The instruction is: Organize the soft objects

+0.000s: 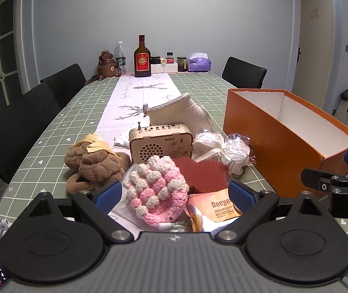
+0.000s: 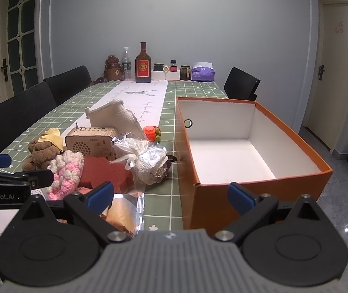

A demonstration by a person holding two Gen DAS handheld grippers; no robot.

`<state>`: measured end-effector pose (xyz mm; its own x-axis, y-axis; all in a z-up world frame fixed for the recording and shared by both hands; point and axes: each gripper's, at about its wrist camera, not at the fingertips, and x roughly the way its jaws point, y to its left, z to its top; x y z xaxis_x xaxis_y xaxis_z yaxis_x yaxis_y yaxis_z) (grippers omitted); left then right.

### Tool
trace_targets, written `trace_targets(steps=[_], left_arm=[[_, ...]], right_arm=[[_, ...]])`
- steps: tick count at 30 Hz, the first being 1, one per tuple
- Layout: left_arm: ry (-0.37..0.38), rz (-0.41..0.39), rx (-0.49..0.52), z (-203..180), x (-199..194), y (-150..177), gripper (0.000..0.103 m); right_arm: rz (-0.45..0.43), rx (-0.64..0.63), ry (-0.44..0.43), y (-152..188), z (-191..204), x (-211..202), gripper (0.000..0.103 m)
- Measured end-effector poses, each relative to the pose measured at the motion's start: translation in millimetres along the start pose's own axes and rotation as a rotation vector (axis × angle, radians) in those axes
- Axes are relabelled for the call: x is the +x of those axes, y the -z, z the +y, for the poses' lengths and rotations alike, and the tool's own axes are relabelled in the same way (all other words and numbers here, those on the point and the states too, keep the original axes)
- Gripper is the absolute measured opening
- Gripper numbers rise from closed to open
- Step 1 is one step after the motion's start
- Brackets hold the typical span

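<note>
Left wrist view: the left hand-held gripper (image 1: 175, 195), fingers spread, frames a pink-and-white crochet toy (image 1: 158, 189) at lower centre of the counter (image 1: 51, 131), touching neither finger; a brown plush bear (image 1: 93, 164) lies left, an orange box (image 1: 279, 141) right.

Right wrist view: the right hand-held gripper (image 2: 171, 195), likewise spread and holding nothing, faces the orange box's (image 2: 259, 197) near wall at lower right.

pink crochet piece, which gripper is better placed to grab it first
Left. The left gripper has its open jaws on either side of the pink crochet piece, while the right gripper faces the empty orange box.
</note>
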<state>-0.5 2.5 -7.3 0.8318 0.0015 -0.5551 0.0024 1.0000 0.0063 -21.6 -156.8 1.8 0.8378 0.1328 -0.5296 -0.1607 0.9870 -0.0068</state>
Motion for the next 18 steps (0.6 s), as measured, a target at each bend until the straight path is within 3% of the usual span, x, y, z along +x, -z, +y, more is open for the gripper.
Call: trace_targets(steps=[18], left_arm=[[-0.004,0.008,-0.003,2.1,1.5,2.1,0.103]], right_arm=[[0.004,0.002,-0.003,-0.2,0.0,1.1,0.098]])
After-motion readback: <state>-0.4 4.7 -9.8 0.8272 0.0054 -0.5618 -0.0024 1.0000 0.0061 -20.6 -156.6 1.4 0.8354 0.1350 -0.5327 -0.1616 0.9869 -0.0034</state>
